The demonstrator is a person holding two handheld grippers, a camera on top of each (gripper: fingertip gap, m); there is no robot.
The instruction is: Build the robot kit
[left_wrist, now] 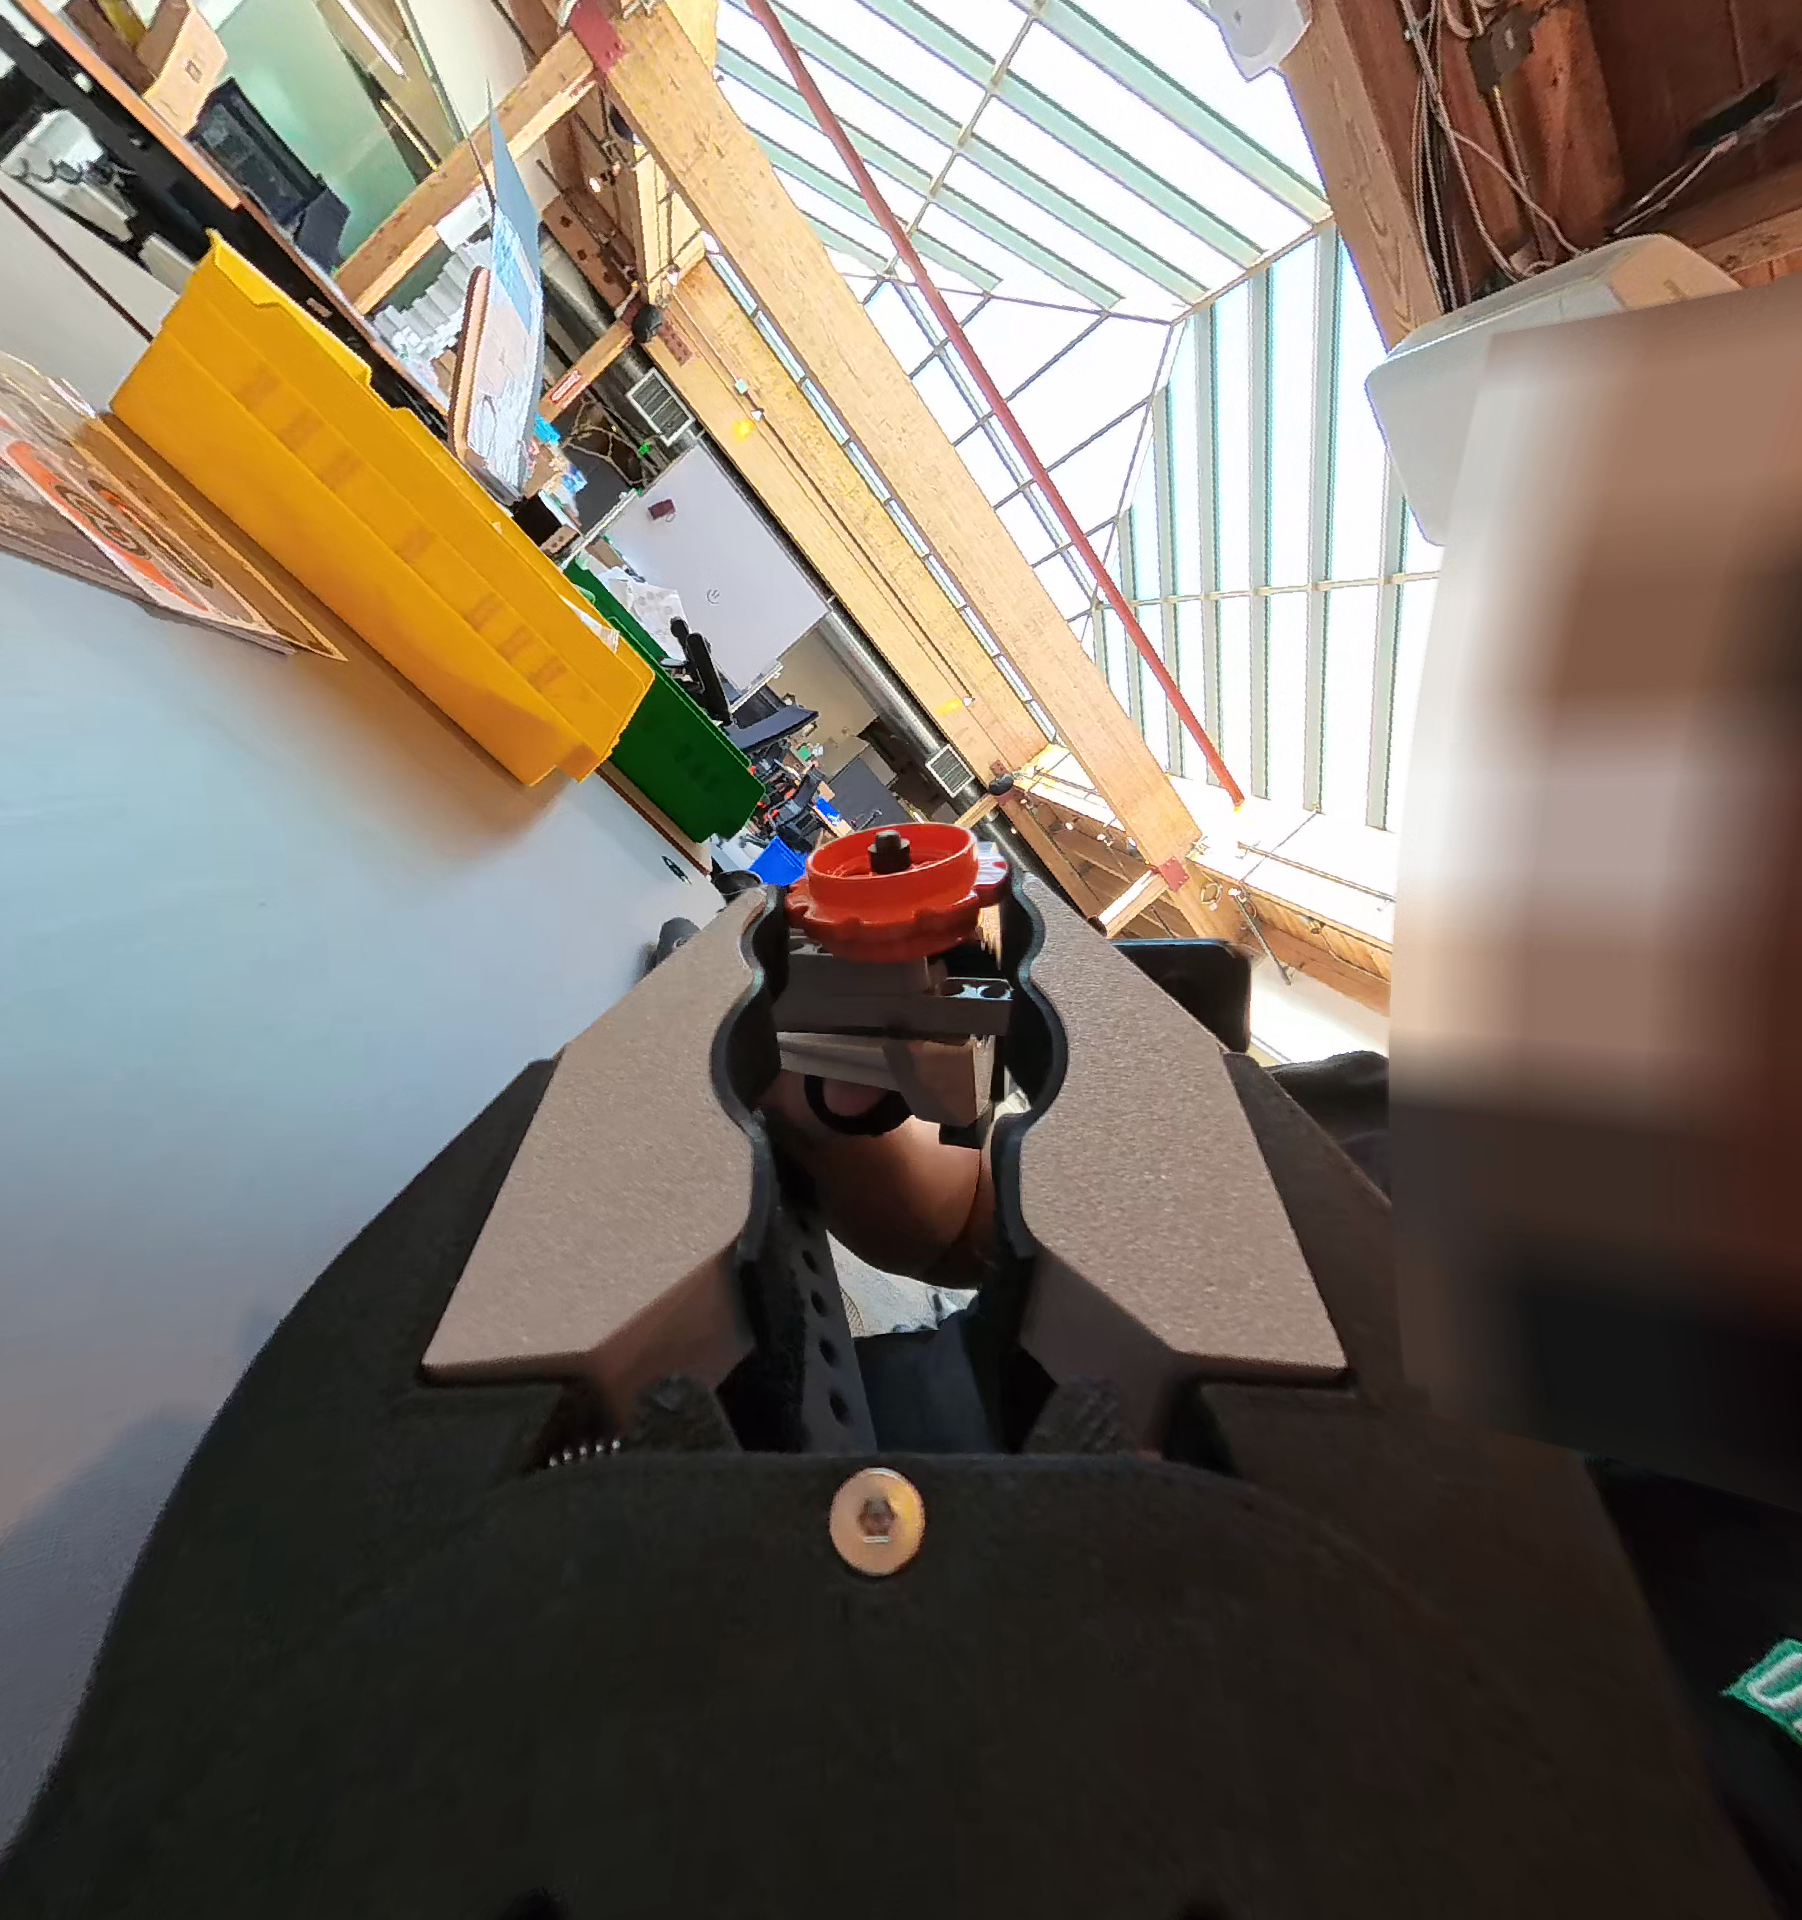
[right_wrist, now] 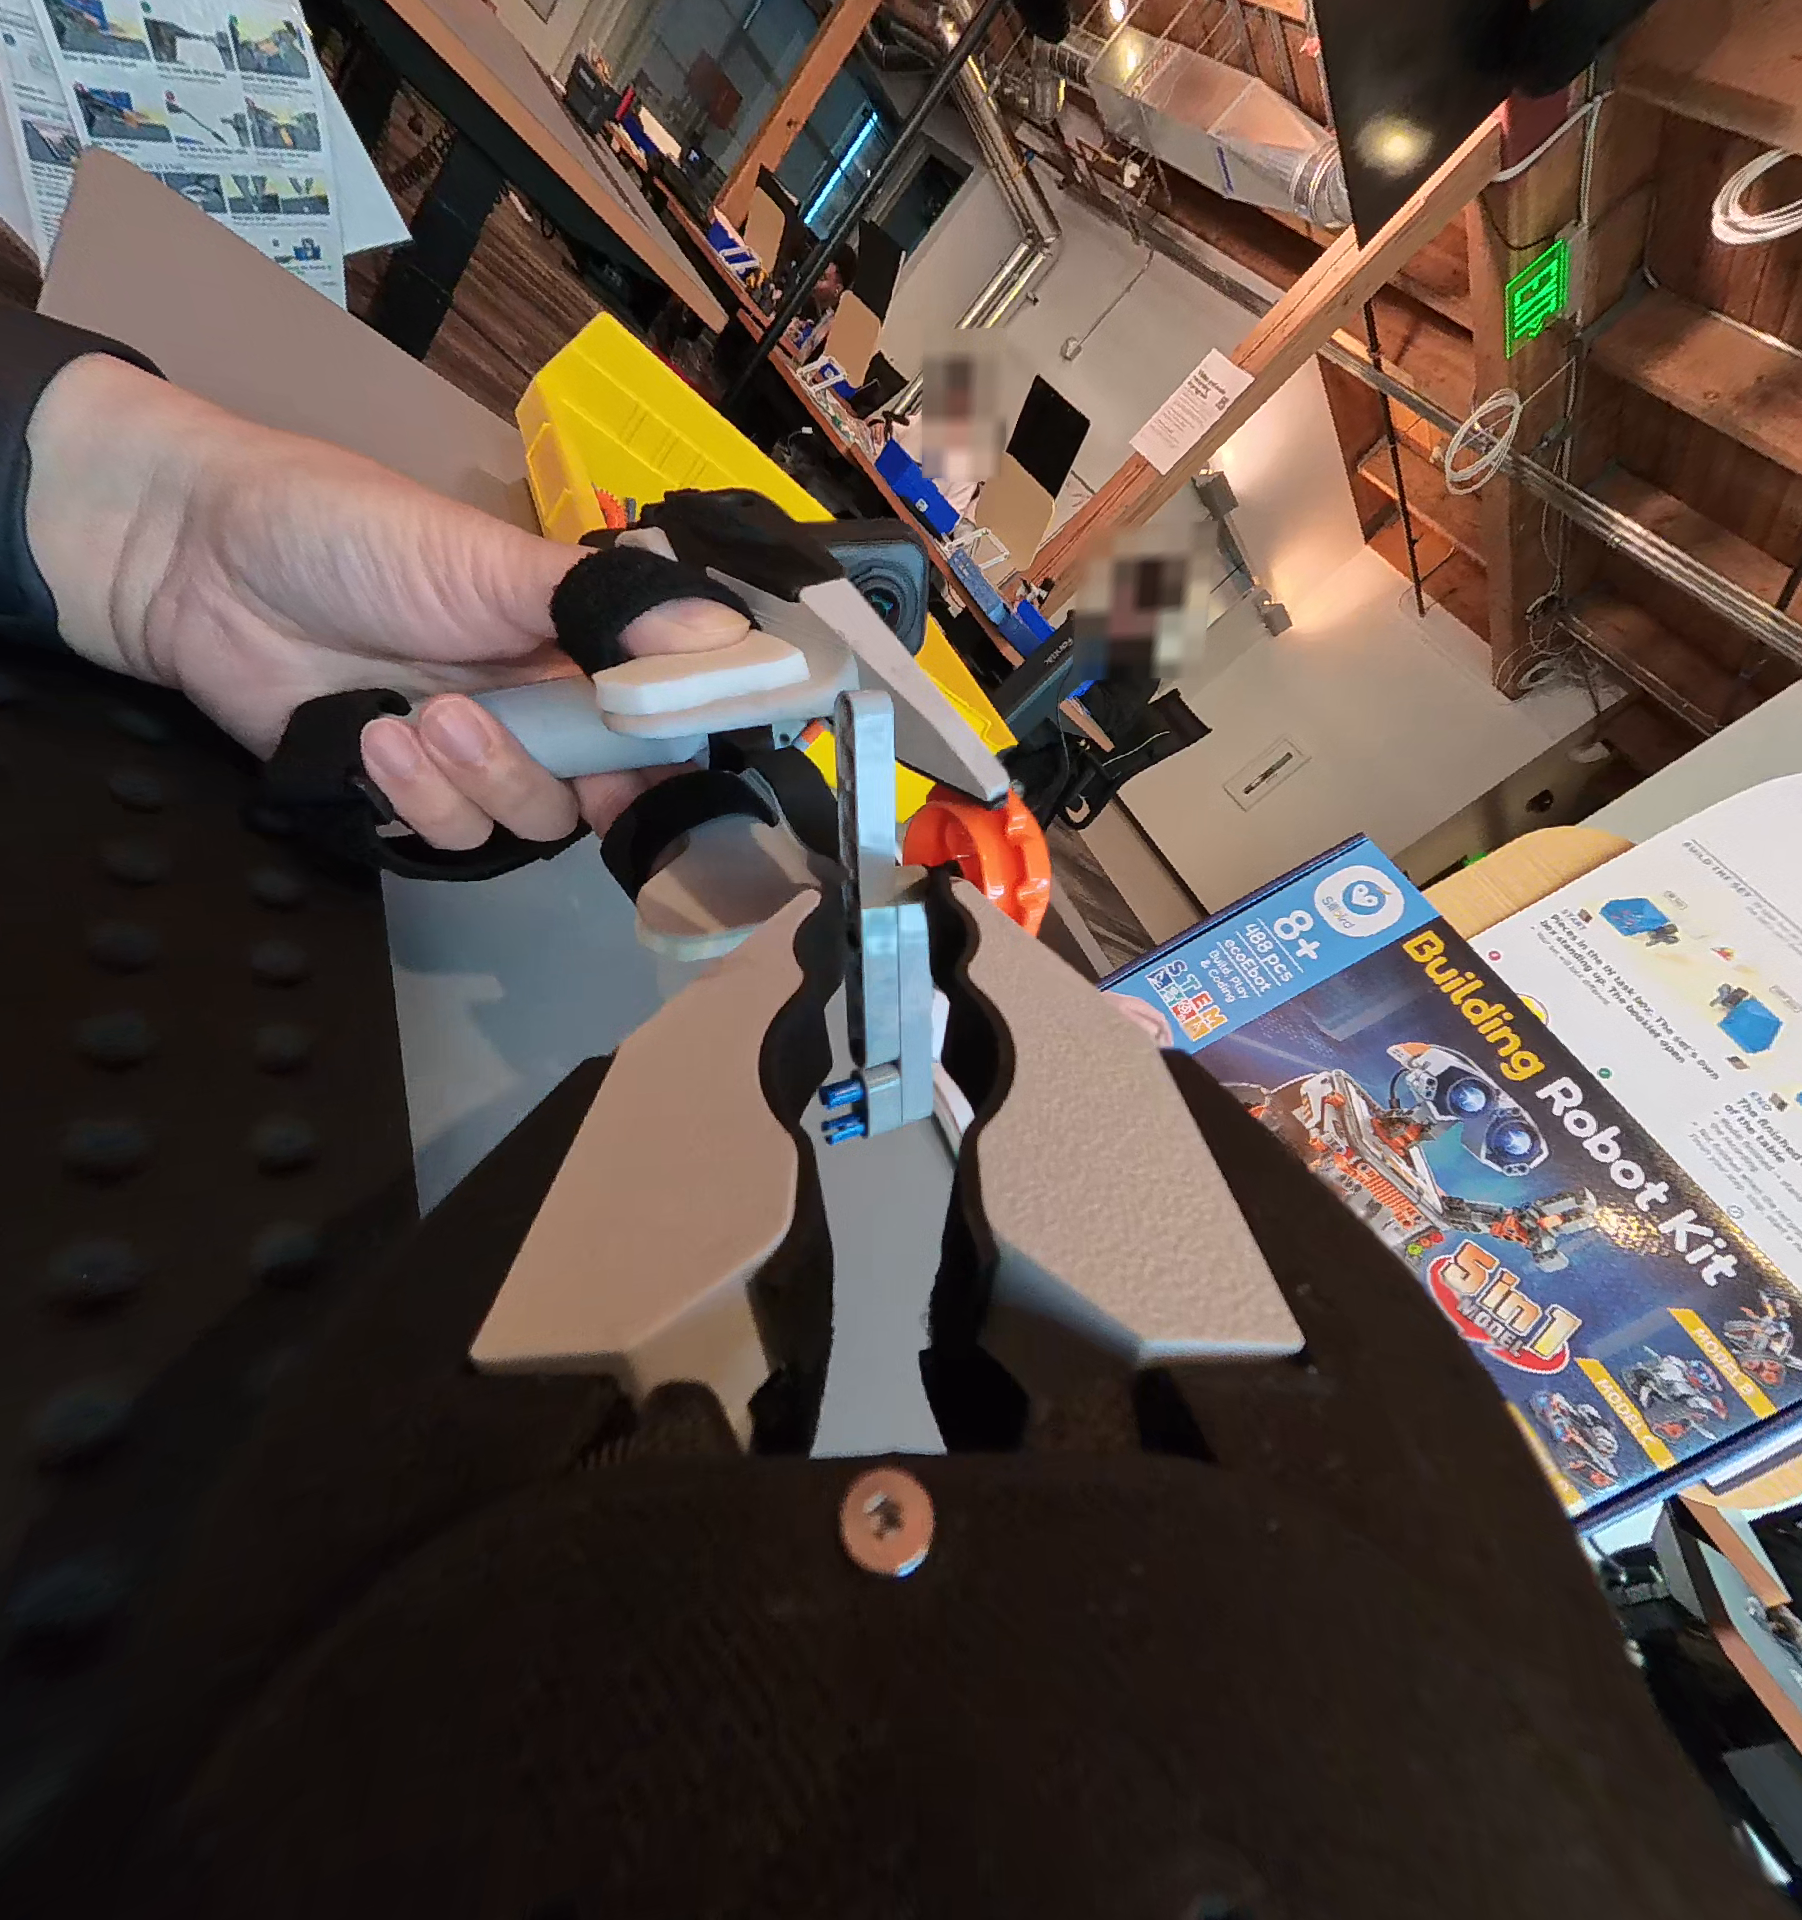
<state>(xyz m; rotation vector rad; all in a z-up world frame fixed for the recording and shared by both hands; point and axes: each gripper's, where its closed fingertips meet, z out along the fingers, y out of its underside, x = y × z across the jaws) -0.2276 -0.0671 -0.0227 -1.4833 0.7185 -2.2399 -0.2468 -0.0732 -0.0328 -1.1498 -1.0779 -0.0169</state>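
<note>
1. Grey, grainy plastic forms the fingers of the left tongs (left_wrist: 889, 940), which clamp a small grey brick assembly (left_wrist: 892, 1023) at their tips; an orange toothed wheel (left_wrist: 884, 891) with a dark centre peg sits on top of it, just past the fingertips.
2. Grey too are the right tongs (right_wrist: 881, 935), nearly closed on a flat pale-grey beam (right_wrist: 892, 997) standing on edge between the wavy black pads, two blue pins (right_wrist: 841, 1110) sticking from its near end.
3. Just beyond the right tongs' tips, the same orange wheel (right_wrist: 985, 857) shows, with the other tongs above it, held by a hand (right_wrist: 284, 582) wearing black finger straps.
4. To the right of the right tongs lies a glossy building-kit box (right_wrist: 1479, 1174) with printed lettering and robot artwork, and past it a white instruction sheet (right_wrist: 1728, 997).
5. The white table (left_wrist: 201, 935) stretches left of the left tongs; farther along it stand a yellow bin (left_wrist: 377, 509) and then a green bin (left_wrist: 684, 758).
6. Farthest off are wooden beams (left_wrist: 876, 395) and a bright skylight (left_wrist: 1136, 239).
</note>
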